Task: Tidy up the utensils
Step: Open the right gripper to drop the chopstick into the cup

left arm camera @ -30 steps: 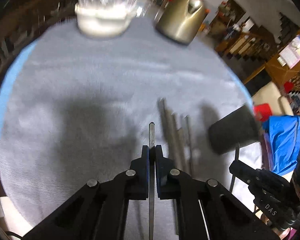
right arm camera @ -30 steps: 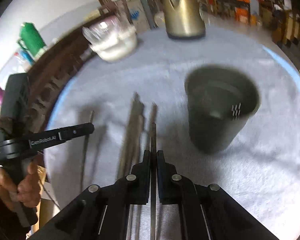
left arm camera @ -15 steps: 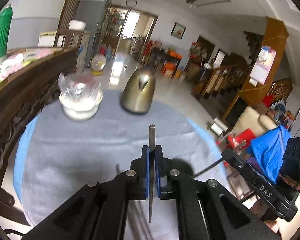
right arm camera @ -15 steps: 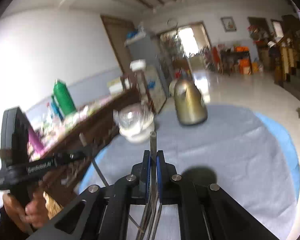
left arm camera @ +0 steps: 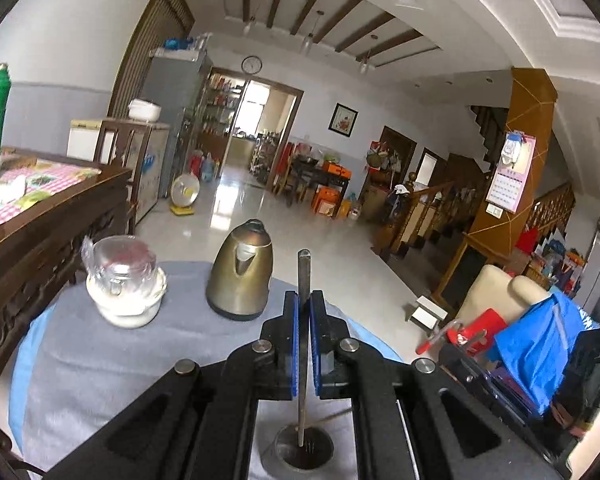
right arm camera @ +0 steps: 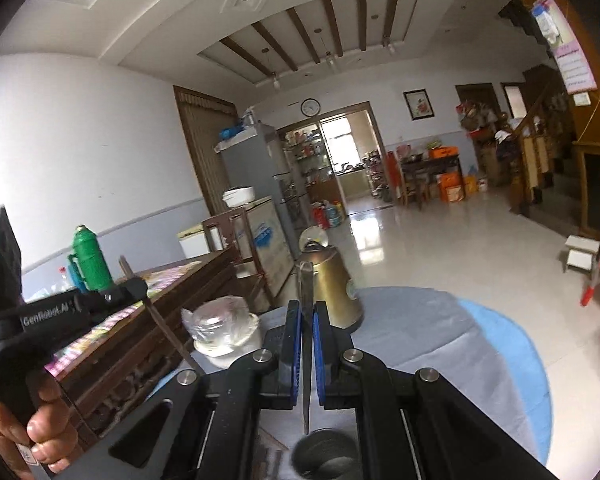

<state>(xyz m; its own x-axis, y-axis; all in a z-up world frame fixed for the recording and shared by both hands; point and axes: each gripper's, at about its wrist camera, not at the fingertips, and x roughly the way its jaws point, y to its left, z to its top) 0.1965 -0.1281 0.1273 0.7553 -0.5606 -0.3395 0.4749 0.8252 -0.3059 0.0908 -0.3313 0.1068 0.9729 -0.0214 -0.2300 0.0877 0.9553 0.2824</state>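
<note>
Covering the round table, a grey cloth (left arm camera: 112, 364) with a light blue border carried the largest things: a brass-coloured metal kettle (left arm camera: 240, 276) and, just beside it, a white bowl holding clear glassware (left arm camera: 124, 292), both at the far edge. Nearer the cameras stood the dark cylindrical utensil holder (left arm camera: 304, 450), its open mouth seen from above between the arms of each tool. In the right wrist view the same holder (right arm camera: 326, 454) sat directly under the held piece.

The left gripper (left arm camera: 304, 344) had its blue-lined jaws clamped on 1 slim metal utensil (left arm camera: 303, 280), held upright with its lower end reaching down over the holder's mouth; whether that end was already inside the rim could not be told. The right gripper (right arm camera: 307, 356) was likewise closed on 1 thin dark metal utensil (right arm camera: 306, 300), its pointed tip hanging just above the holder. A hand (right arm camera: 40, 432) was visible gripping the left tool's handle.

The step in hand appeared to be carrying both pieces to the holder. The next move would likely call for lowering each piece straight down into the mouth, 1 at a time so the 2 tools do not crowd each other, then parting the jaws only once the tip was well inside. Any further utensils left on the cloth were out of view.
</note>
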